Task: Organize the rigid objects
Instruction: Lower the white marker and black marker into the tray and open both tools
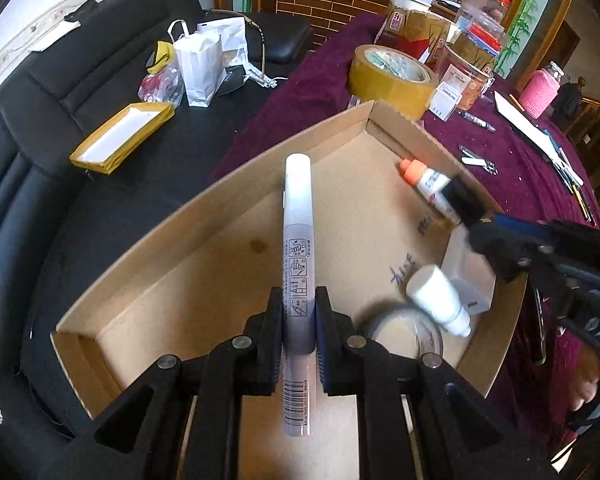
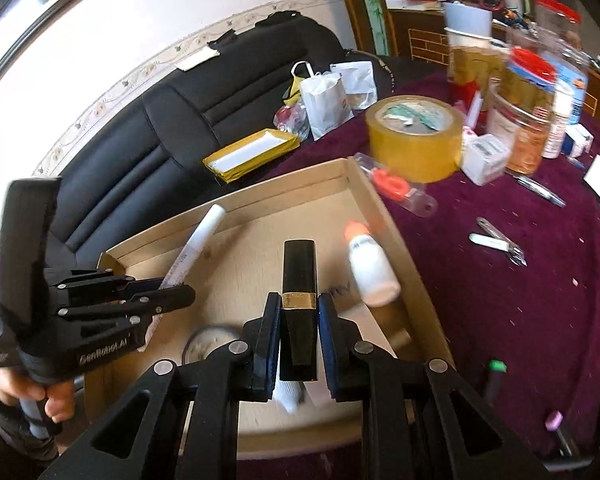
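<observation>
My left gripper [image 1: 299, 332] is shut on a white marker pen [image 1: 298, 240] and holds it over the open cardboard box [image 1: 228, 188]. My right gripper [image 2: 299, 332] is shut on a black lipstick tube with a gold band [image 2: 299, 280], also above the box [image 2: 400, 240]. In the left wrist view the lipstick [image 1: 464, 200] and the right gripper come in from the right. In the box lie an orange-capped white bottle [image 1: 424, 178] [image 2: 370, 264], a small white dropper bottle [image 1: 440, 300], a white cube [image 1: 470, 276] and a tape roll [image 1: 404, 332].
The box sits on a purple cloth [image 2: 520, 300]. A big brown tape roll [image 2: 414, 136], jars [image 2: 528, 128], a small white box [image 2: 482, 158], nail clippers [image 2: 500, 242] and a clear case with an orange part [image 2: 396, 188] lie behind and right. A black sofa [image 1: 80, 220] with bags is left.
</observation>
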`<state>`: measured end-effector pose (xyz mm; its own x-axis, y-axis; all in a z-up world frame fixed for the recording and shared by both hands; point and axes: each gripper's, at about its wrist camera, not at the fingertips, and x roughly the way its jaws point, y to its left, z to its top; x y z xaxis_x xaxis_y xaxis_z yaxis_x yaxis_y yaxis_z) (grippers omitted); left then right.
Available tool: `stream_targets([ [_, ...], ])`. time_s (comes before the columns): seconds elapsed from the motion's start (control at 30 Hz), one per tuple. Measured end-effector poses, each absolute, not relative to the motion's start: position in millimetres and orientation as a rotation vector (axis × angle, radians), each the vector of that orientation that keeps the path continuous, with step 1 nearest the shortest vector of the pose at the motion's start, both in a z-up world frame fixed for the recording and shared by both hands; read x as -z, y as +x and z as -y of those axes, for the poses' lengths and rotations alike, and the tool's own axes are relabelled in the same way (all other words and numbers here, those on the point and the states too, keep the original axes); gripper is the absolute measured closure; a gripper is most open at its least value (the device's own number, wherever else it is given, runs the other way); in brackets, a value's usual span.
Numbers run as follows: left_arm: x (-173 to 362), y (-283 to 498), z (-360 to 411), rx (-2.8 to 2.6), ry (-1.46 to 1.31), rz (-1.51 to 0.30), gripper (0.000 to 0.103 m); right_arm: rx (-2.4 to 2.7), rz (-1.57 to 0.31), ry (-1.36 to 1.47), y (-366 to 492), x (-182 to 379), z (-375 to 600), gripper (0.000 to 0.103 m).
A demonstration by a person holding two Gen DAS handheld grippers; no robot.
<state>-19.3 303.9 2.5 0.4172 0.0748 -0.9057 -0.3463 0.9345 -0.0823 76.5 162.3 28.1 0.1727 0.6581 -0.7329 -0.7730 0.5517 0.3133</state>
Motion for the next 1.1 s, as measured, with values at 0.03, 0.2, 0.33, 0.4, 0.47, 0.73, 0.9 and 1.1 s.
stream_targets([
  [0.03, -1.9, -16.4, -304.3, -0.267, -0.272, -1.115, 0.089, -1.018, -0.962, -0.145, 79.5, -26.2, -167.0, 0.083],
  [0.2, 6.2, -5.7, -302.1, -0.256, -0.266, -1.136, 0.089, -1.002, -0.978, -0.143, 90.7, -17.8, -187.3, 0.083],
  [0.33, 11.4, 0.9, -295.9, -0.236, -0.256, -1.141, 0.089, -0.986, -0.992, -0.152, 96.9, -10.4, -195.7, 0.083],
  [0.4, 11.5, 4.1, -292.9, -0.237, -0.247, -1.14, 0.089, -0.978, -1.001, -0.155, 98.2, -6.3, -197.5, 0.083],
  [0.47, 11.8, 6.1, -292.2, -0.236, -0.248, -1.138, 0.089, -0.969, -1.009, -0.162, 98.7, -1.4, -197.6, 0.083],
  [0.73, 5.3, 1.4, -284.9, -0.222, -0.234, -1.089, 0.056, -0.97, -1.021, -0.152, 97.8, 1.8, -184.0, 0.079],
  [0.9, -14.2, -9.8, -276.3, -0.26, -0.179, -1.014, 0.046, -0.987, -0.979, -0.081, 89.4, -12.1, -152.9, 0.066],
  [1.1, -28.6, -25.9, -262.5, -0.276, -0.148, -0.97, 0.037, -0.99, -0.877, -0.022, 58.9, -34.9, -93.4, 0.039],
])
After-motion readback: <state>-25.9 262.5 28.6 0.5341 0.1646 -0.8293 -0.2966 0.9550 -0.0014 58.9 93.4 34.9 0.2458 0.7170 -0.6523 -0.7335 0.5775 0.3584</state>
